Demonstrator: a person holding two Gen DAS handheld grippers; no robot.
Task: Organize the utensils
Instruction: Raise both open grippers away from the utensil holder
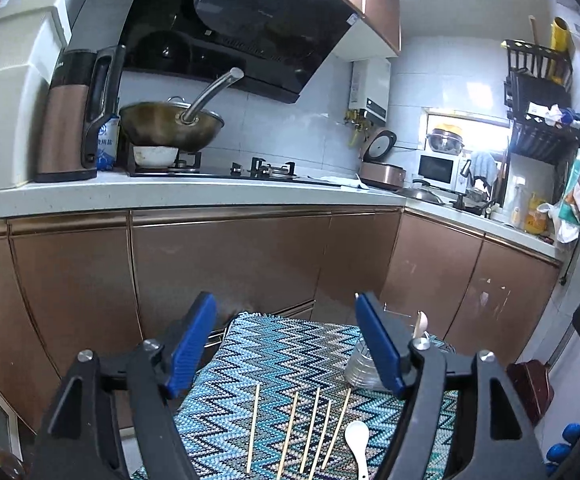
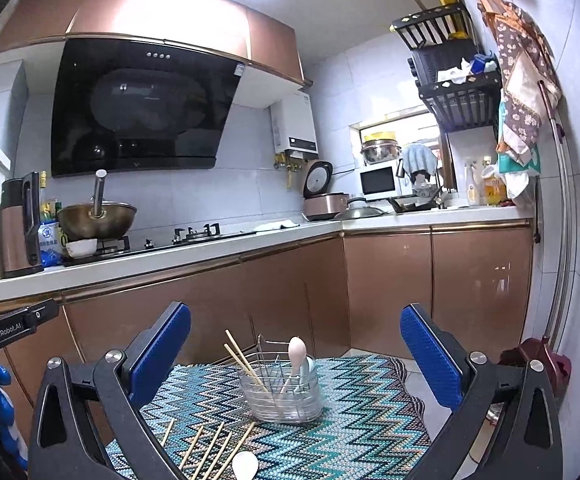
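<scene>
**Both tongs empty above the loose chopsticks**

Nearest my cameras lay the white spoon point(image 1: 358, 436), bowl up on the zigzag cloth point(image 1: 274, 356) that covered the surface, with five loose chopsticks point(image 1: 314, 428) fanned out just beside it on its left. Further along the cloth stood the wire caddy point(image 2: 280, 392), which already held two chopsticks and a pale spoon point(image 2: 296, 350) leaning upright in its compartments.

As I judged it, the step in hand was to fetch another loose piece and drop it into that caddy. To do it well I needed to come down over one chopstick only, the outermost of the fan, so its neighbours were not dragged along. I would grip it near the middle so it hung balanced, then tip it upright before lowering it among the two sticks already there. The caddy looked light, so a careless knock might have shoved or toppled it.

My left tongs point(image 1: 286, 344) stood wide apart, with nothing between the blue pads point(image 1: 190, 344) and nothing touching them; the chopsticks lay below and clear. My right tongs point(image 2: 294, 356) were likewise spread wide and empty, framing the caddy from a distance without touching it.
</scene>
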